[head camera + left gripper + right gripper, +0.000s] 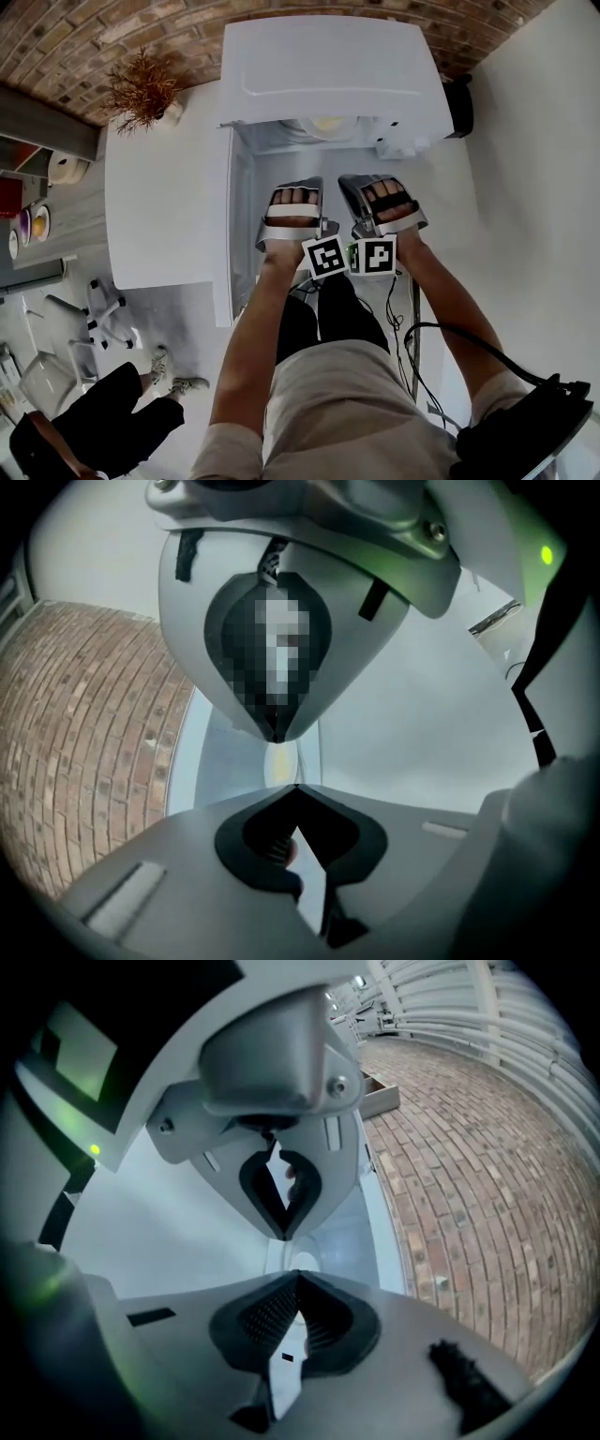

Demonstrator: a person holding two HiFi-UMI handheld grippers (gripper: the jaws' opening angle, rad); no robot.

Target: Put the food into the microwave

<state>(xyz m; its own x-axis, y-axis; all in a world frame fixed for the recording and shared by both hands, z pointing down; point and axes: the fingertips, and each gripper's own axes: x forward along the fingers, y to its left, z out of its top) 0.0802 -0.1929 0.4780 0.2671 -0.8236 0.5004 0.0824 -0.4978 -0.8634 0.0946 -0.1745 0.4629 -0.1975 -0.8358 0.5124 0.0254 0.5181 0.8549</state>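
The white microwave (328,56) stands at the top of the head view with its door (228,234) swung open to the left. Inside it sits a plate of yellowish food (328,125), also glimpsed as food (279,758) between the jaws in the left gripper view. My left gripper (292,211) and right gripper (382,204) are held side by side just in front of the opening, pointing in. In its own view the left gripper (286,763) has a narrow gap between its jaws with nothing in it. The right gripper (292,1255) looks the same.
A white counter (159,216) lies left of the door, with a dried plant (142,91) at its far corner. A black object (459,103) stands right of the microwave. A brick wall (469,1147) runs behind. A seated person's legs (122,412) show at lower left.
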